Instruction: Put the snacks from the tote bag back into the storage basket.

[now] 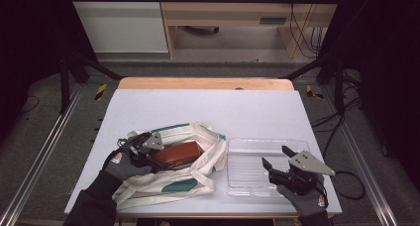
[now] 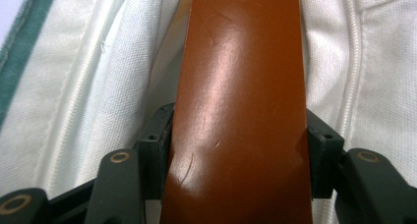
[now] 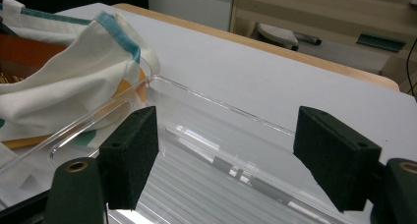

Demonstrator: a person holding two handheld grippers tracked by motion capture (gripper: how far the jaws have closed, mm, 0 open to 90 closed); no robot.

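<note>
High view: a white desk (image 1: pixel 208 107) with a wooden far edge stands on grey floor between dark frame rails, pale cabinets behind. Left tool (image 1: pixel 143 145) is clenched on a brown case (image 1: pixel 177 154) lying in the open cream-and-teal tote bag (image 1: pixel 168 184) at the near left. Right tool (image 1: pixel 278 162), released with jaws apart, hovers over the clear ribbed tray (image 1: pixel 247 174) beside the bag.

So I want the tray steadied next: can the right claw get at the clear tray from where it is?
Probably yes: the right claw hangs open just over the clear tray, with nothing between them; the tote bag only overlaps the tray's far-left edge.
</note>
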